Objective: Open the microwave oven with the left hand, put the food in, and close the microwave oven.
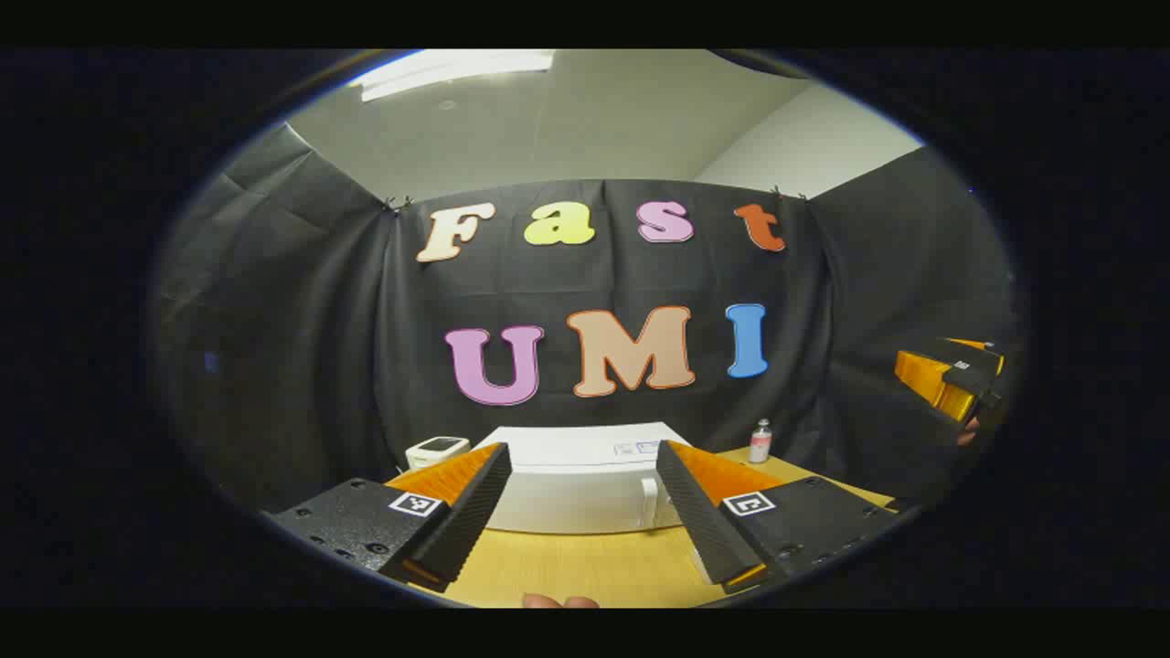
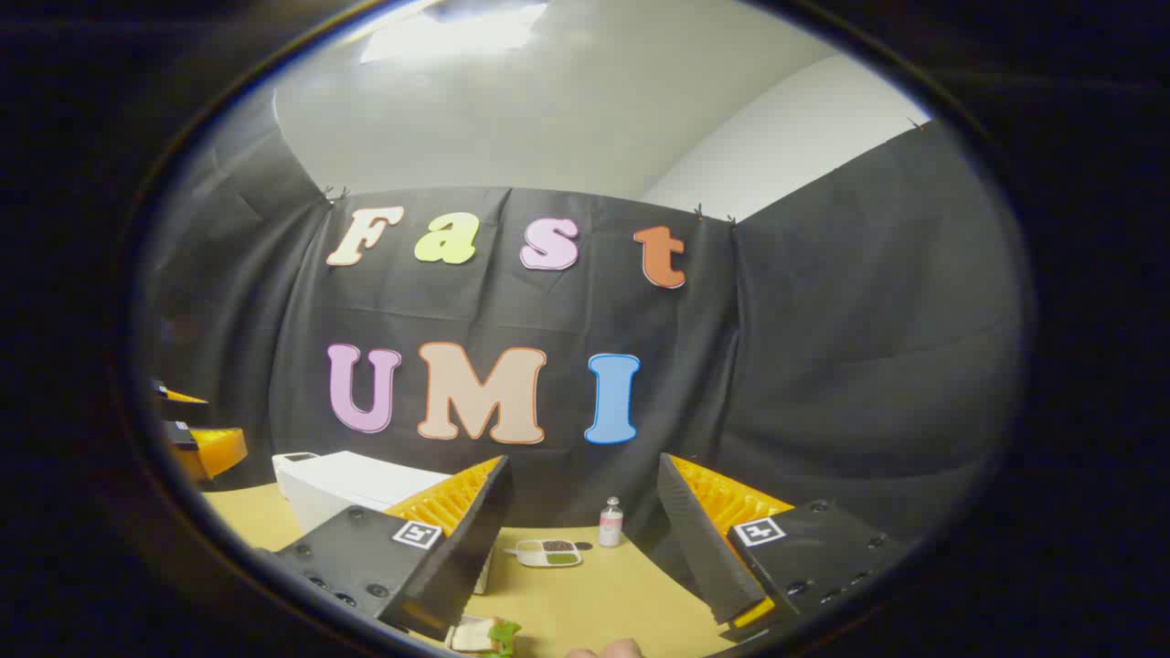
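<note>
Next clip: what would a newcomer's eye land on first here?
The white microwave, door closed, sits on the wooden table straight ahead between the open left gripper fingers. In the right gripper view, the open right gripper frames a small bottle and a divided food tray farther back.

Bare table (image 1: 585, 567) before shut microwave (image 1: 585, 484); small bottle (image 1: 760, 441) beside it.

One microwave (image 1: 585, 480), one bottle (image 2: 610, 523), one tray (image 2: 547, 553), two tongs (image 1: 580, 512) (image 2: 580, 548)
</note>
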Demonstrator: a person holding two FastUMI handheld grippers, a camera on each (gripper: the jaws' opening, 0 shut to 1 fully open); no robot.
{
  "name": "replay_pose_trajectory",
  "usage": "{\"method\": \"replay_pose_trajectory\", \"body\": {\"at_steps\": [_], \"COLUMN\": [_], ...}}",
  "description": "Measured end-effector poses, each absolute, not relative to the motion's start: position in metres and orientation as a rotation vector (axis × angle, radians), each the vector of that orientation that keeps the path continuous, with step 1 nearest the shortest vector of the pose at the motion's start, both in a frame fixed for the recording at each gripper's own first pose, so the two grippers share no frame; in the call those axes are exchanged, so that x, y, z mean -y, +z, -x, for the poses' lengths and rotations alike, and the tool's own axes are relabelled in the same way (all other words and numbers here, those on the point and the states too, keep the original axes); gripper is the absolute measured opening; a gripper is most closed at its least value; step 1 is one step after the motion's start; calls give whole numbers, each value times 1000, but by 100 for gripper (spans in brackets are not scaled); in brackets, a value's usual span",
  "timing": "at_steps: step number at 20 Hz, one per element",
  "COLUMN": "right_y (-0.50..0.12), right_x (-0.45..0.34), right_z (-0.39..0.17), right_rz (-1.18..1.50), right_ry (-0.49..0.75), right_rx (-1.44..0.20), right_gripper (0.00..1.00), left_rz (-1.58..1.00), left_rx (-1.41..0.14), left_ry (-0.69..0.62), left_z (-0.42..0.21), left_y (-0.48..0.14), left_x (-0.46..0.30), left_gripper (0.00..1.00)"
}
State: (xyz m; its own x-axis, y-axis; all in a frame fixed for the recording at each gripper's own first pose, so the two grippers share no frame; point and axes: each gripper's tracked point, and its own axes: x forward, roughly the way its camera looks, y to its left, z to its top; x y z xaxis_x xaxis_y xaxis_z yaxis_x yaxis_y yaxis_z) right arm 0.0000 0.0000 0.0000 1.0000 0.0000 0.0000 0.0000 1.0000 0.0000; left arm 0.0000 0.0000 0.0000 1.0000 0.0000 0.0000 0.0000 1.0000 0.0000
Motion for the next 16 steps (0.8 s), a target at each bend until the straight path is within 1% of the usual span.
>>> {"method": "replay_pose_trajectory", "body": {"at_steps": [1,3,6,8,16], "right_y": [0,2,0,-2,-3], "right_x": [0,0,0,-1,-2], "right_z": [0,-2,-5,-6,-9], "right_rz": [-1,-2,-2,-2,11], "right_ry": [3,6,11,12,16], "right_rx": [1,5,4,2,8], "right_gripper": [96,96,96,96,96], "left_rz": [-2,-2,-12,-10,-10], "left_rx": [1,1,0,6,4], "left_ry": [2,6,16,20,24], "left_z": [-1,-2,-1,-2,-6], "left_y": [0,-1,-1,-1,-2], "left_x": [1,3,0,0,1], "left_gripper": [94,95,94,95,95]}}
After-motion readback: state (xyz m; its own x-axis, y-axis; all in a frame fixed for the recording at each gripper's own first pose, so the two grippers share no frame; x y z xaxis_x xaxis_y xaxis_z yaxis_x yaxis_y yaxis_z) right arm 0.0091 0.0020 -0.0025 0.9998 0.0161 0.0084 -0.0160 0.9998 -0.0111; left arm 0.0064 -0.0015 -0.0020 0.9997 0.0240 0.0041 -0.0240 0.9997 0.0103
